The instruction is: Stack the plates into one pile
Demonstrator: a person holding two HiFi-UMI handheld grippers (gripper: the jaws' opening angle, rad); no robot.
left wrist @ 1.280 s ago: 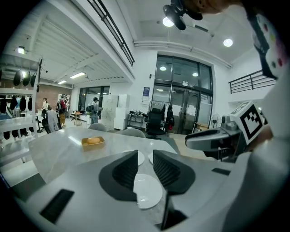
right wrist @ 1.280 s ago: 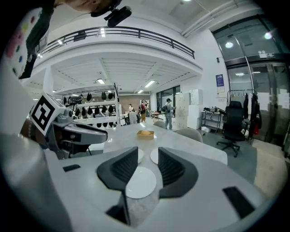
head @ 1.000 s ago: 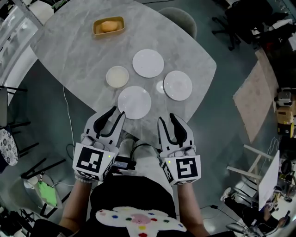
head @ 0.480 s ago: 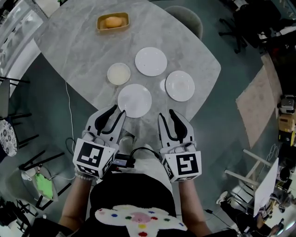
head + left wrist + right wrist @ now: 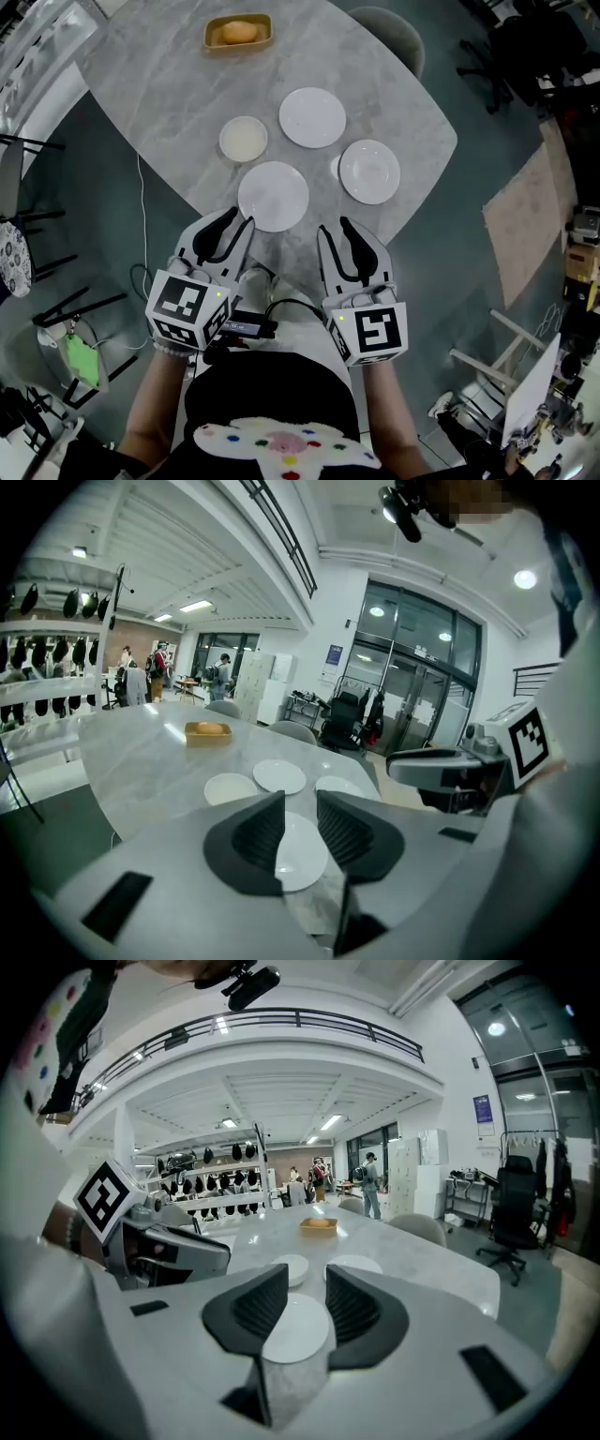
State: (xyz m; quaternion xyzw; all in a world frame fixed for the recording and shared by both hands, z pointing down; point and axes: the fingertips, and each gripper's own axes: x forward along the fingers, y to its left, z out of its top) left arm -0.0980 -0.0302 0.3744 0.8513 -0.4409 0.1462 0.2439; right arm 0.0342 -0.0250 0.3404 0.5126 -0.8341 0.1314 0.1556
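Bearing square markers (image 5: 185,309): left tongs (image 5: 239,220), right tongs (image 5: 335,226).

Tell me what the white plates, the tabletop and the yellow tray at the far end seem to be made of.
White plates: likely glazed ceramic, possibly melamine; smooth, evenly white, with soft glare.
Tabletop: grey with pale veins, so marble or a marble-look slab; semi-gloss, reflecting ceiling lights.
Yellow tray: perhaps wood or plastic; too small to tell.

White plate (image 5: 302,860) beyond tool (image 5: 299,803) (jaws apart)
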